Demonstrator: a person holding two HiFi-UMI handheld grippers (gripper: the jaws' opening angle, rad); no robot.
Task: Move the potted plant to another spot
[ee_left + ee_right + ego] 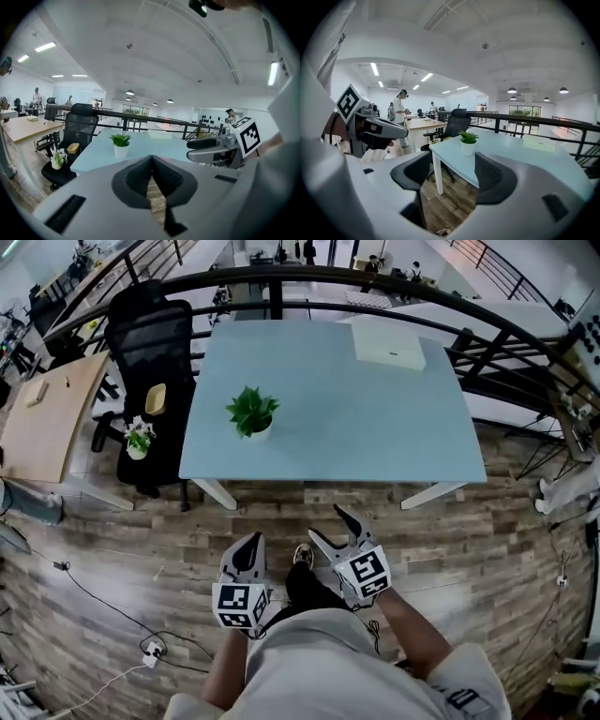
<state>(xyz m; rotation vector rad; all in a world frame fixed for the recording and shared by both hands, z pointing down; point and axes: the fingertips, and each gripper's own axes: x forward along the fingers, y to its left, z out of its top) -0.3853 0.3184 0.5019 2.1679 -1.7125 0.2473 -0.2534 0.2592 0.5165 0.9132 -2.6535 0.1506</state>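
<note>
On worktop (375, 427), potted plant (251, 413) upright, well apart from both tools; L tool (251, 542) jaws together, R tool (328, 524) apart, empty.

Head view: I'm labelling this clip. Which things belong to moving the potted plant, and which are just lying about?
Job: potted plant, blue table, left claw shut, right claw open.
Lying about: white box, office chair, flower pot, yellow bowl, wooden desk.
</note>
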